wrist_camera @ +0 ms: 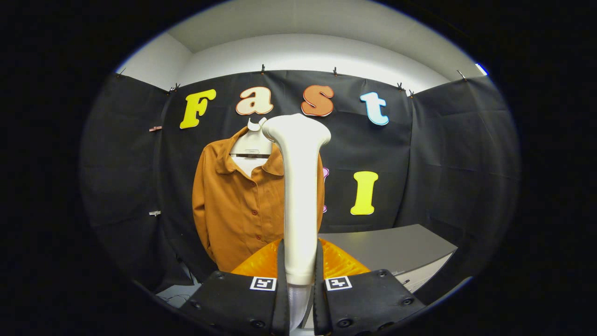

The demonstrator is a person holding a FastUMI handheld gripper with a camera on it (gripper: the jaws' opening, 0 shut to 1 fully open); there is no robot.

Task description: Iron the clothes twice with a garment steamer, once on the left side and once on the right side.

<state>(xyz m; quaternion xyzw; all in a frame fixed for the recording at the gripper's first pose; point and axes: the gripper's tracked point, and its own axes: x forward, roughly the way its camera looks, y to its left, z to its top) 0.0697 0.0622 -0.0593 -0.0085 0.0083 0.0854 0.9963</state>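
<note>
A white garment steamer [299, 196] stands upright between my fingers, its flared head up near the shirt's collar height. My gripper [299, 270] is shut on the steamer's handle, one finger pressing each side. Beyond it an orange-brown button shirt [233, 205] hangs on a white hanger [251, 147] against the black cloth wall. The steamer covers the shirt's right half; the left half, collar and button row show. There is a gap between the steamer head and the shirt, though how wide I cannot tell.
A grey table [396, 247] stands to the right of the shirt, beyond my fingers. Black cloth walls [447, 163] close in the booth on all sides. A light floor patch [179, 295] with cables lies below the shirt.
</note>
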